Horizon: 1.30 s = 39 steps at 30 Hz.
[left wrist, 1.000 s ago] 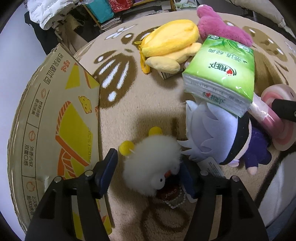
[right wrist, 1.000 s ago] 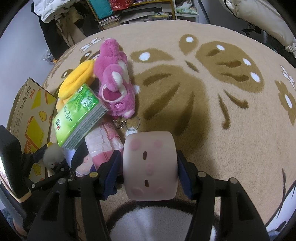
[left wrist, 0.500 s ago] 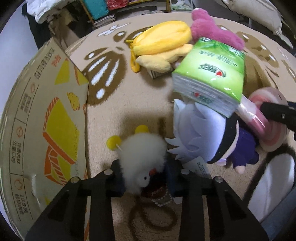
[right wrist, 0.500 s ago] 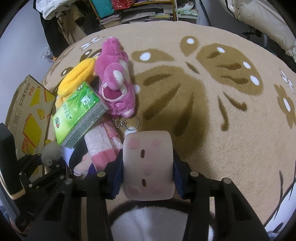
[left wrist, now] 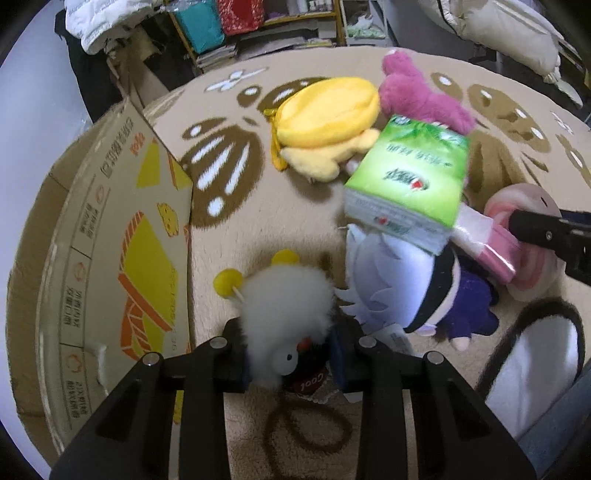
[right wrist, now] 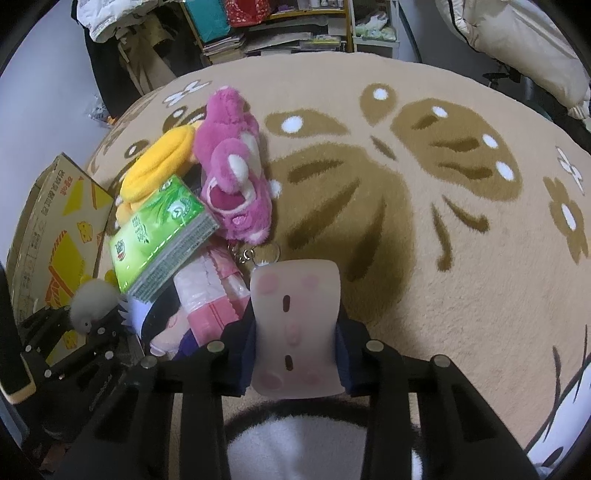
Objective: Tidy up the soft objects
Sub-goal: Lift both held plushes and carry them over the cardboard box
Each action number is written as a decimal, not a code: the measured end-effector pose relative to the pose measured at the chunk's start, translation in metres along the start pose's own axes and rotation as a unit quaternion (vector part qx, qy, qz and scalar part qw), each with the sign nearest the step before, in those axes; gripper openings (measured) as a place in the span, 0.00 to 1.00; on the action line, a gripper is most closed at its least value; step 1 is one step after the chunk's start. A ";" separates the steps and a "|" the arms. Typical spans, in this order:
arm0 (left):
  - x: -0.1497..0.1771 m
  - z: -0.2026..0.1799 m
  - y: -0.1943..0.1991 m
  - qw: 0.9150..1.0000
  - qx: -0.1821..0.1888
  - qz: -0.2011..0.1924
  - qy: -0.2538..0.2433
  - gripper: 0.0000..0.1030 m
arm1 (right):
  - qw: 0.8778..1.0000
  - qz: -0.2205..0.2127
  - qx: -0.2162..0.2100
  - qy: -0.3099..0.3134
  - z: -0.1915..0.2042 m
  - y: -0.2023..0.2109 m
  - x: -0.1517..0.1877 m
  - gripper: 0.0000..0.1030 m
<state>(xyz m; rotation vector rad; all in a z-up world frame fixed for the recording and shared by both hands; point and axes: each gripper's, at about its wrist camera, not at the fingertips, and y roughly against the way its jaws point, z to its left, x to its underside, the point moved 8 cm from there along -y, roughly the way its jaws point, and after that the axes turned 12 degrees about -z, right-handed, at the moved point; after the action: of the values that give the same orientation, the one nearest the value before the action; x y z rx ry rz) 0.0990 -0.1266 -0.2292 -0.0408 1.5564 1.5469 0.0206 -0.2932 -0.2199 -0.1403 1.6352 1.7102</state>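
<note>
My left gripper (left wrist: 291,354) is shut on a fluffy white plush (left wrist: 286,314) with yellow pompoms, low over the rug beside the cardboard box (left wrist: 110,258). My right gripper (right wrist: 295,354) is shut on a pale pink squishy pillow (right wrist: 295,325) with pink spots. Between them lies a pile: a green tissue pack (left wrist: 410,177) on a white-haired doll (left wrist: 399,288), a pink tissue packet (right wrist: 210,295), a yellow plush (left wrist: 328,114) and a magenta bear plush (right wrist: 232,173). The white plush also shows in the right wrist view (right wrist: 92,302).
A beige rug (right wrist: 424,221) with brown leaf patterns covers the floor. Shelves with books and clothes (right wrist: 277,26) stand at the back. A cushion (right wrist: 517,48) lies at the far right. A white furry patch (right wrist: 314,446) lies under my right gripper.
My left gripper has closed on the white plush, which was between open fingers a second ago. My right gripper has squeezed tighter on the pink pillow.
</note>
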 end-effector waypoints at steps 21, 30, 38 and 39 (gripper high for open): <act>-0.021 0.011 0.042 0.998 -0.030 -0.057 -0.008 0.29 | 0.996 -0.078 -0.033 0.004 0.018 0.037 -0.028 0.35; -0.031 0.024 0.055 0.996 -0.056 -0.067 -0.007 0.29 | 0.993 -0.108 -0.037 0.006 0.019 0.052 -0.040 0.35; -0.049 0.034 0.088 0.993 -0.061 -0.099 0.008 0.29 | 0.987 -0.139 -0.080 0.030 0.048 0.074 -0.059 0.35; -0.052 0.037 0.094 0.992 -0.070 -0.103 0.005 0.29 | 0.986 -0.139 -0.081 0.034 0.052 0.075 -0.059 0.35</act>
<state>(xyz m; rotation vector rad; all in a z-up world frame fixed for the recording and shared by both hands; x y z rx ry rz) 0.0939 -0.1053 -0.1180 -0.2810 1.4012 1.4901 0.0414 -0.2645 -0.1169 -0.4888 1.4451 1.6337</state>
